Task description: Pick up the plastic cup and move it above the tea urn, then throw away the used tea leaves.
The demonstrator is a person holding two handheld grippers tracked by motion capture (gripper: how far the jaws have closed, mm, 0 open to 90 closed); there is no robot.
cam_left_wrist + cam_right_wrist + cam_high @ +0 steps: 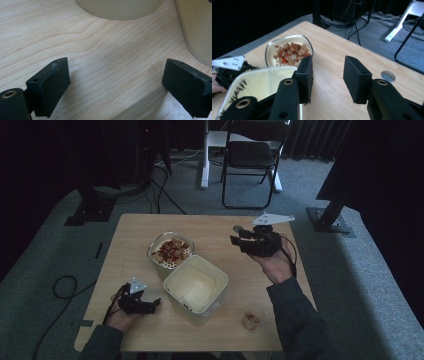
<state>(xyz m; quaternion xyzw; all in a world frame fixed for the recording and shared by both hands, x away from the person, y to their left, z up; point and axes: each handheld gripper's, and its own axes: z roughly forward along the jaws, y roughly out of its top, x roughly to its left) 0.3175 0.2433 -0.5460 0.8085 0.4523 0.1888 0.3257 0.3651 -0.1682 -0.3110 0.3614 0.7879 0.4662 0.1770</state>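
Empty cream container (196, 285), square w/ rounded corners, sits at frame centre in high view, tilted a bit, its upper-left corner touching or just overlapping the food bowl (171, 251). Bowl up-left of centre, filled w/ reddish and pale ring-shaped pieces; in right gripper view, same bowl (287, 47) at upper left, container (262, 82) lower left w/ dark lettering on its inner wall.

Left gripper (150, 304) low on the table at lower left in high view, just beside container's lower-left side, apart from it. In left gripper view jaws spread wide, nothing between them but bare wood; container wall (197, 30) at right edge, a second cream curved base (120, 8) at top, probably the bowl, can't confirm.

Right gripper (240, 239) raised, right of centre in high view, pointing left toward bowl. Jaws about half open, holding nothing.

Small cup (252, 316) w/ reddish residue at lower right, near the right sleeve. Table (130, 227) light wood, cable hole (388, 75) at right in right gripper view.

Risks, as judged:
- Container is light and empty; a left-jaw nudge on its wall would prob. slide or tip it into the bowl.
- Bowl and container are in contact, so lifting either could drag the other and spill pieces.
- Right forearm swinging back could knock the small cup.
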